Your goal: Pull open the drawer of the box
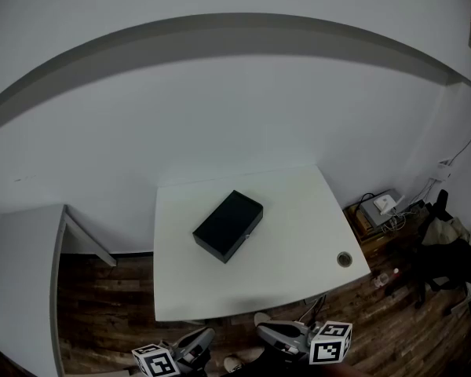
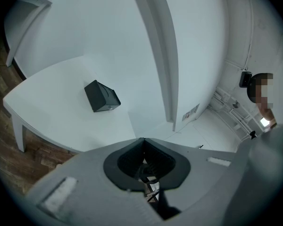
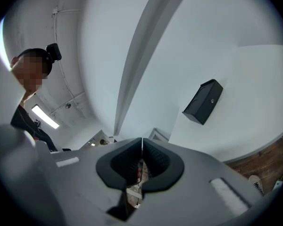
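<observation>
A black box (image 1: 228,226) lies flat near the middle of the white table (image 1: 298,210), with a small silver fitting on its right-hand end face. It also shows as a small dark block in the left gripper view (image 2: 102,96) and in the right gripper view (image 3: 203,101). Both grippers hang low in front of the table's near edge, well short of the box. My left gripper (image 1: 198,342) (image 2: 144,139) is shut with nothing in it. On my right gripper (image 1: 279,334) (image 3: 142,139) the pads meet at the tips and hold nothing.
A white side shelf (image 1: 23,273) stands left of the table over the wooden floor (image 1: 102,305). A round cable hole (image 1: 345,259) sits at the table's right front corner. Boxes and cables (image 1: 381,206) and dark bags (image 1: 447,250) crowd the floor at right.
</observation>
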`<control>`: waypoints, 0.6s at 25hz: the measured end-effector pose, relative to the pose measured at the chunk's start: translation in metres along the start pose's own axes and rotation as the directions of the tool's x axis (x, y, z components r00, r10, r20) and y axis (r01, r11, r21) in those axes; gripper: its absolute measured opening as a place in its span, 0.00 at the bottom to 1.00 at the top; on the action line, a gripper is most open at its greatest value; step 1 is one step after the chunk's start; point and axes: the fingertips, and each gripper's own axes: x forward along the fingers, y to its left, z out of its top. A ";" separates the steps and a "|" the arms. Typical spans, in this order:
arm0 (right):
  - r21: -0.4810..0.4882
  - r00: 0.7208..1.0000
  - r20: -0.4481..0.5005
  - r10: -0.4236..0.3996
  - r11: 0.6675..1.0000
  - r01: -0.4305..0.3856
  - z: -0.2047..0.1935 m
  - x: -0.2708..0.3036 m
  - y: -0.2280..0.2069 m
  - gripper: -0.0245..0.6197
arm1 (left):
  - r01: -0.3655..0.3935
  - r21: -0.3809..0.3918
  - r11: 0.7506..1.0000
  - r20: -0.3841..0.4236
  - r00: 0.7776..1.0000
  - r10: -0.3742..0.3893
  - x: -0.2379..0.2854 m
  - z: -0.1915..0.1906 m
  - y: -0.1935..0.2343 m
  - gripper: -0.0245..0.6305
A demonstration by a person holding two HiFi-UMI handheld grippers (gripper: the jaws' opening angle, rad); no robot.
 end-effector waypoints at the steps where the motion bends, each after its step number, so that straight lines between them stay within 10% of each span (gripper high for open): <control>1: 0.001 1.000 0.002 -0.006 1.000 0.006 0.003 0.000 -0.003 0.06 | -0.016 0.008 1.000 -0.003 1.000 0.016 0.002 0.002 0.004 0.05; 15: 0.047 0.999 -0.032 -0.034 0.998 0.035 0.048 0.001 -0.053 0.08 | -0.288 -0.041 0.957 0.095 0.952 0.291 0.070 0.099 0.103 0.20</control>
